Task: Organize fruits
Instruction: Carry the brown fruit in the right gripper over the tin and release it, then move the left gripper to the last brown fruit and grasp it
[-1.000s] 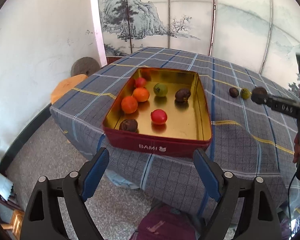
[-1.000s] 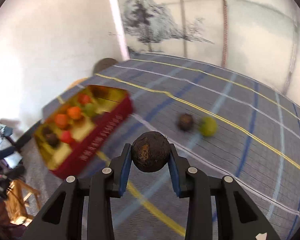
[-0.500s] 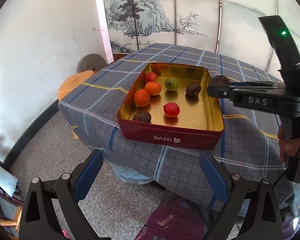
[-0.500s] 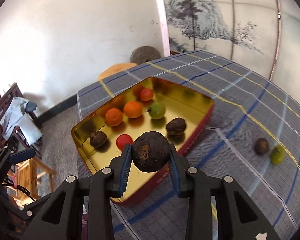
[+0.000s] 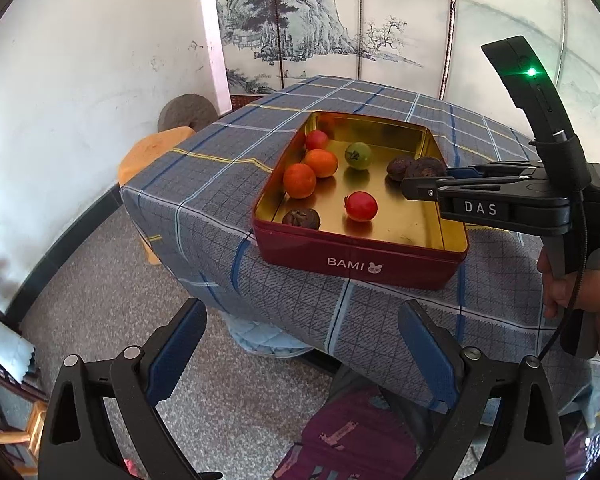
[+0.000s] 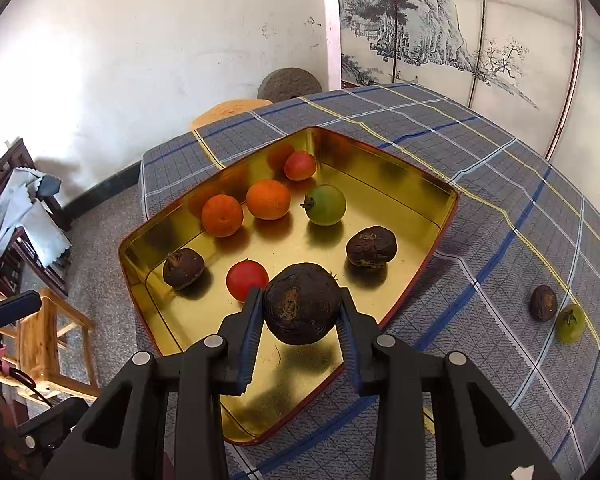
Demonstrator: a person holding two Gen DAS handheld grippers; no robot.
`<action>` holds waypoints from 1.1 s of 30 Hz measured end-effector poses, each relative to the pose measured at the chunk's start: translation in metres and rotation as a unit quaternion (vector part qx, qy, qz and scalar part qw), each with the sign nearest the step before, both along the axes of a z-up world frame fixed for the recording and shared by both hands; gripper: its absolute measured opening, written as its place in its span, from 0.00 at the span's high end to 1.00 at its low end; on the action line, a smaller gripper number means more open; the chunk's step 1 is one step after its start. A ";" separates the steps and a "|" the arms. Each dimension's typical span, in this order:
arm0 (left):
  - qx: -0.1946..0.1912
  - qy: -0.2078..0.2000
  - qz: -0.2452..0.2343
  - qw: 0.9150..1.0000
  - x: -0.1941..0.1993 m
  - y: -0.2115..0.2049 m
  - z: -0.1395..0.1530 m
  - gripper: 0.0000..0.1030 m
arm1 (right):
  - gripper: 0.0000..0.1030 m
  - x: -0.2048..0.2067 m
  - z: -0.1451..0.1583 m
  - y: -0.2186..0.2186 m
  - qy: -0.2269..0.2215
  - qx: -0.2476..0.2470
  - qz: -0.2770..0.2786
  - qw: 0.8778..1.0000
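Note:
A red tin with a gold inside [image 5: 396, 266] [image 6: 444, 224] sits on the plaid table and holds several fruits: two oranges [image 6: 268, 199], red tomatoes [image 6: 247, 279], a green tomato [image 6: 326, 205] and two dark brown fruits [image 6: 371, 247]. My right gripper [image 6: 300, 312] is shut on another dark brown fruit [image 6: 302, 308] and holds it over the tin's right part; it shows in the left wrist view [image 5: 424, 172] too. My left gripper [image 5: 300, 352] is open and empty, off the table's front edge. A dark brown fruit [image 6: 543, 303] and a green tomato [image 6: 570, 322] lie on the cloth right of the tin.
The table has a grey plaid cloth [image 5: 204, 200] hanging over its edges. An orange stool [image 5: 152, 152] and a round stone [image 5: 188, 110] stand by the white wall. A wooden chair [image 6: 48, 340] stands on the floor at left. A painted screen [image 5: 340, 20] is behind.
My right gripper has carried the dark brown fruit from above the cloth leftward to over the tin. My left gripper has pulled back from the table a little.

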State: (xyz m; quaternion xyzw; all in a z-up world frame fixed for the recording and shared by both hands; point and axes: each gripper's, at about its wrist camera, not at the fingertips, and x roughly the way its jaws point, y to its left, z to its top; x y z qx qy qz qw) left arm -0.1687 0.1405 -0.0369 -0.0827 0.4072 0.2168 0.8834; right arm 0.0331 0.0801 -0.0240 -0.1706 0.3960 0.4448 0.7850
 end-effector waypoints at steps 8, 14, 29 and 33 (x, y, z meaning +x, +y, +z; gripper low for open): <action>-0.006 0.003 0.000 1.000 -0.001 0.004 -0.002 0.06 | 0.67 -0.001 -0.001 0.004 -0.003 -0.005 -0.001 1.000; -0.005 0.005 -0.001 1.000 -0.001 0.003 -0.003 0.06 | 0.67 -0.002 0.003 0.006 -0.006 0.001 -0.005 1.000; 0.003 0.010 -0.008 1.000 0.000 -0.002 -0.003 0.06 | 0.46 -0.013 0.017 -0.013 -0.008 0.052 -0.016 0.998; 0.006 0.012 -0.010 1.000 0.001 -0.003 -0.003 0.06 | 0.35 -0.010 0.019 -0.034 -0.001 0.069 -0.038 0.997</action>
